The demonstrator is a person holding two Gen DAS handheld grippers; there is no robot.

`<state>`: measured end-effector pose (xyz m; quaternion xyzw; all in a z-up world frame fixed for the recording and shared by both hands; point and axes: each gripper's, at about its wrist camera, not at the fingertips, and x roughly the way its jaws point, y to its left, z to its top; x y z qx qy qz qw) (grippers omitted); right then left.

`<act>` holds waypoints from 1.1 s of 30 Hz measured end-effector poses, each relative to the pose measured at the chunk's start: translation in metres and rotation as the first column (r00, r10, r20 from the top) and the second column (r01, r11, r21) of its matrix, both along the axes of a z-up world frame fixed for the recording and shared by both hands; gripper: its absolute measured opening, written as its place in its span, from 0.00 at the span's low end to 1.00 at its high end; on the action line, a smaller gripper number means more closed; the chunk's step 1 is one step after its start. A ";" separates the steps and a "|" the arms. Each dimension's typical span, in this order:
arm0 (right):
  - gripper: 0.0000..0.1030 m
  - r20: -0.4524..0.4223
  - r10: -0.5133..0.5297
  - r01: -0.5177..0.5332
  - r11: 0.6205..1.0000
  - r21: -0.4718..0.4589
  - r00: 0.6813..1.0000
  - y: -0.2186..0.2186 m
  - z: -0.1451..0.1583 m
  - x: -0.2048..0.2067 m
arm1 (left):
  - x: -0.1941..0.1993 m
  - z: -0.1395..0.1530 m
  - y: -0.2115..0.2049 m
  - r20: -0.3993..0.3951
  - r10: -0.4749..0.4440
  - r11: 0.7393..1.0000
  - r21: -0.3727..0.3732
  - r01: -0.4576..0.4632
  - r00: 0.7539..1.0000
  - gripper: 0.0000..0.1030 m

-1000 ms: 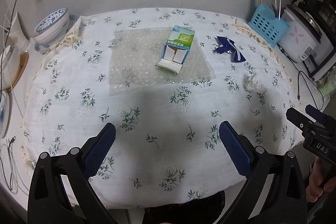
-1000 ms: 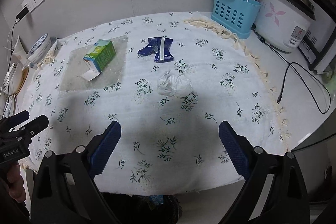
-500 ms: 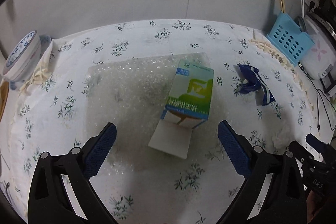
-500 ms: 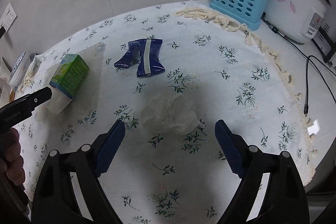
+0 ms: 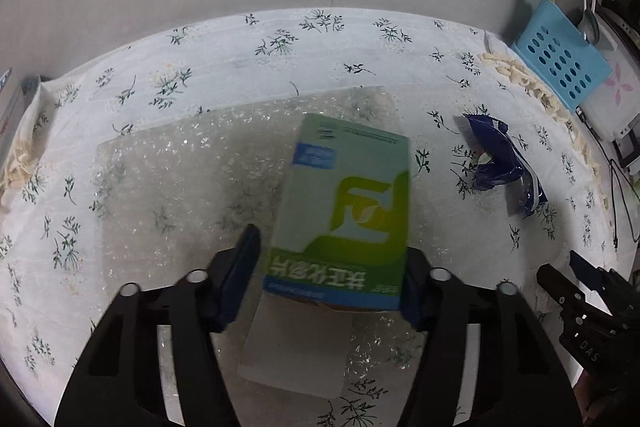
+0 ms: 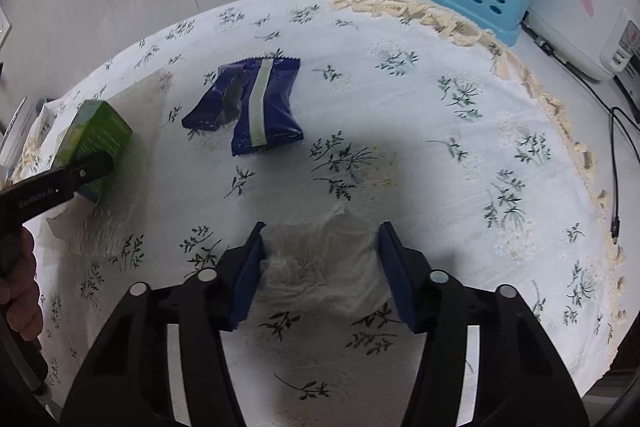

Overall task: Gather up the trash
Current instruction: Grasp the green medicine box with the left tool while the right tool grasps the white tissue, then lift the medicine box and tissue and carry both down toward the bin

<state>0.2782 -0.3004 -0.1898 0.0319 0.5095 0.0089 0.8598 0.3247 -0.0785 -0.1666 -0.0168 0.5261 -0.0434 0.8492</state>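
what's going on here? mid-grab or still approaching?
Mid-grab, both sides. A person is clearing trash off a floral tablecloth with two handheld grippers. The left gripper has just been closing around the green carton lying on the bubble wrap; a small gap shows at one pad, so no firm grip yet. The right gripper has just been closing around the crumpled tissue, its pads at the tissue's edges. The blue wrapper lies untouched.

Green box (image 5: 344,211), blue wrapper (image 6: 256,103)
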 end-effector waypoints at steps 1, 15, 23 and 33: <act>0.46 0.001 0.005 -0.005 1.000 -0.015 1.000 0.003 0.000 0.000 | 0.001 0.000 -0.001 0.002 -0.005 1.000 0.009 0.005 1.000 0.49; 0.13 0.043 0.010 -0.009 1.000 -0.029 0.999 0.011 0.003 -0.005 | -0.025 0.024 0.000 0.053 -0.001 0.999 0.039 -0.001 0.999 0.48; 0.13 0.077 0.037 -0.037 0.999 -0.005 0.996 0.022 0.014 -0.041 | -0.072 0.032 0.005 0.052 0.009 1.000 0.027 -0.011 0.999 0.47; 0.13 0.115 0.053 -0.054 0.999 0.004 0.992 0.034 0.027 -0.102 | -0.141 0.020 0.007 0.008 0.029 1.000 -0.004 -0.029 1.000 0.47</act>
